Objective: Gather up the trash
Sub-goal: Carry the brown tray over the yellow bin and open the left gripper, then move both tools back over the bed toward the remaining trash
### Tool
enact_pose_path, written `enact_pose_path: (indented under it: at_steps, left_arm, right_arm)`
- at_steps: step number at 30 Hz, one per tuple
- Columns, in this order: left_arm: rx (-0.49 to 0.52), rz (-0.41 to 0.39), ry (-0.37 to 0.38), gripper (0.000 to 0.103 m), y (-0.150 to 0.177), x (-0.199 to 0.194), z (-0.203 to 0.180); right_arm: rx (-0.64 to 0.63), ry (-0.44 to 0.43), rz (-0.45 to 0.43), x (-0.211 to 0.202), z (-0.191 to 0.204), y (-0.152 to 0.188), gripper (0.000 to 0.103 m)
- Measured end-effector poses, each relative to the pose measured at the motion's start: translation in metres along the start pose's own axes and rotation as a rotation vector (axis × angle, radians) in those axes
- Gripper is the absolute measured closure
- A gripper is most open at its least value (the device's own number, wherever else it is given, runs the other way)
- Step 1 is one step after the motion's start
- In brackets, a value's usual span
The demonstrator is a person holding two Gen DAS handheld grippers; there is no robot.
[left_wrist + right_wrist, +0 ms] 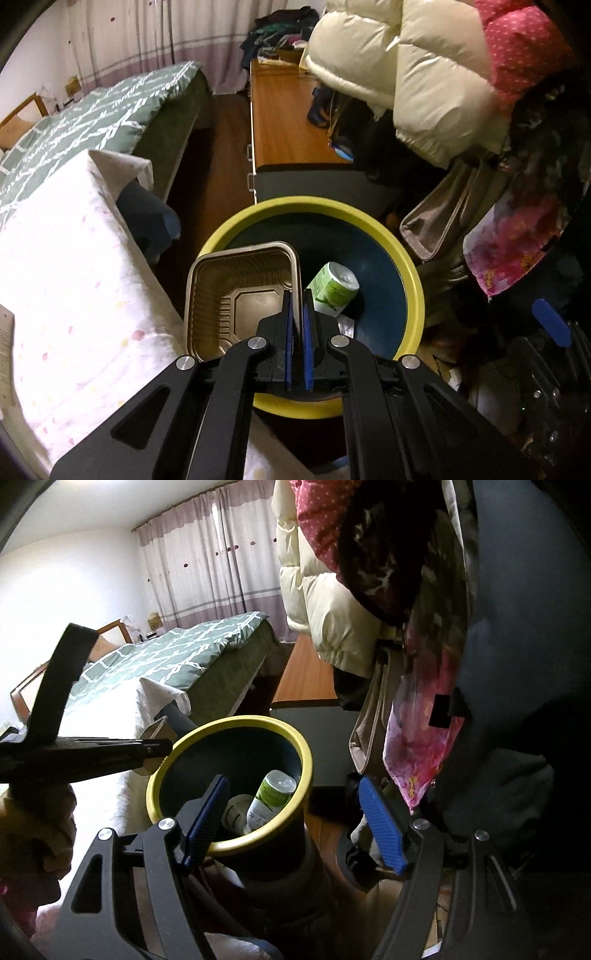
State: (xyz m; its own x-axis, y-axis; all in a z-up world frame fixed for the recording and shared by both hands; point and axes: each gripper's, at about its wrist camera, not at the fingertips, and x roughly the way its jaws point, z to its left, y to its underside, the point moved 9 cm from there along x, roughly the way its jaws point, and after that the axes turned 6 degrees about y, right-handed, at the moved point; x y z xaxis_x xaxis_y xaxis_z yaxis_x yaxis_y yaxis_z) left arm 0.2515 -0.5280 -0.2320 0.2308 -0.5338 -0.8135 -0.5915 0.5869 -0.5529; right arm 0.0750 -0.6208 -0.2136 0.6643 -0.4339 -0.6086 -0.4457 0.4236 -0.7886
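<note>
A bin with a yellow rim (410, 269) and dark blue inside stands on the floor. In it lies a green and white can (332, 288). My left gripper (298, 295) is shut on the right rim of an empty brown plastic food tray (236, 295), which it holds over the bin's left edge. In the right wrist view my right gripper (291, 781) stands open above the bin's rim (236, 722) with nothing between its blue pads (380, 823). Down inside are the can (271, 794) and a pale round item (236, 810). The left gripper (166, 746) reaches in from the left.
A surface under white cloth (74, 277) lies left of the bin, with a bed under a green quilt (92, 110) behind it. A wooden cabinet (288, 122) stands beyond the bin. A cream puffy coat (424, 74) and floral clothes (517, 243) hang at the right.
</note>
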Motion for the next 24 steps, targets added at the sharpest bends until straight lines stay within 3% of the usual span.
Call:
enact_pose_path:
  at_steps: [5, 7, 9, 15, 19, 24]
  left_arm:
    - [-0.016, 0.022, 0.007, 0.094, 0.004, 0.009, 0.001]
    - [-0.016, -0.003, 0.003, 0.031, 0.003, 0.005, 0.0]
    - [0.012, -0.048, -0.017, 0.028, -0.002, 0.0, -0.004]
    - [0.011, -0.076, 0.002, 0.028, -0.004, -0.026, -0.008]
    - [-0.03, -0.135, -0.002, 0.021, 0.002, -0.074, 0.007]
    - [-0.104, -0.268, -0.061, 0.011, 0.03, -0.17, 0.044]
  right_arm:
    - [0.003, 0.005, 0.007, 0.0, -0.001, 0.002, 0.034]
    - [0.002, 0.005, 0.007, 0.001, 0.0, 0.001, 0.034]
    - [0.002, 0.008, 0.007, -0.001, 0.0, 0.002, 0.034]
    - [-0.005, 0.02, 0.002, -0.006, 0.001, 0.003, 0.034]
    - [-0.019, 0.009, 0.014, -0.006, 0.009, 0.007, 0.034]
    - [-0.05, -0.039, 0.031, -0.007, 0.033, 0.012, 0.034]
